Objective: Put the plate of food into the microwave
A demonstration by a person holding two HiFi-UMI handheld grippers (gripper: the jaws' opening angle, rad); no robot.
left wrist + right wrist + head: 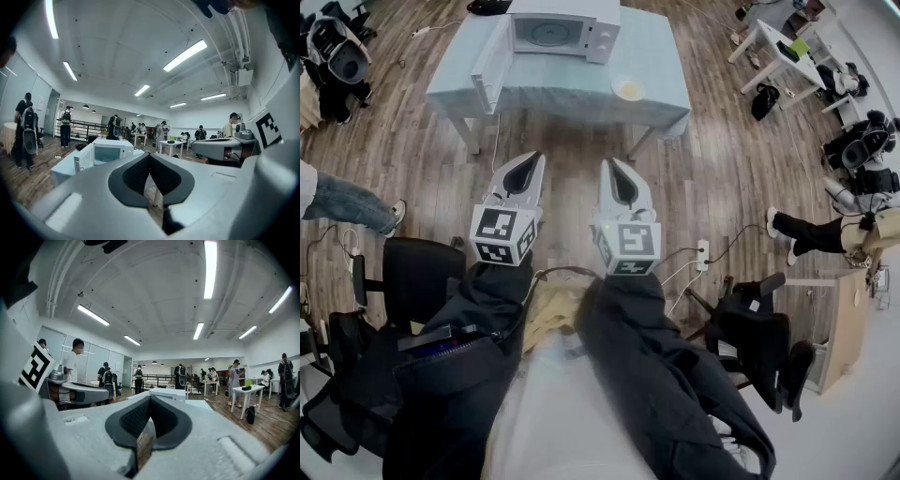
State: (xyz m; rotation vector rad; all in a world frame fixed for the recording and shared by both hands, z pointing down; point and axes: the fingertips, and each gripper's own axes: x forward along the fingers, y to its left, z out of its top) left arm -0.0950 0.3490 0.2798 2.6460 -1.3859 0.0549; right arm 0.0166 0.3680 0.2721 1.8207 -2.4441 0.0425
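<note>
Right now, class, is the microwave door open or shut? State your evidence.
Open. The microwave door stands swung out to the left of the microwave, and the turntable inside shows.

Table [455, 80] ahead, carrying the microwave [565, 28] toward its rear, with the microwave door [492, 61] swung out to the left. Plate of food [628, 88] on the table, right of the microwave, near the front edge. Left gripper [534, 159] and right gripper [609, 165] side by side before the table, well apart from it. Power strip [703, 255] on the floor, to the right.
</note>
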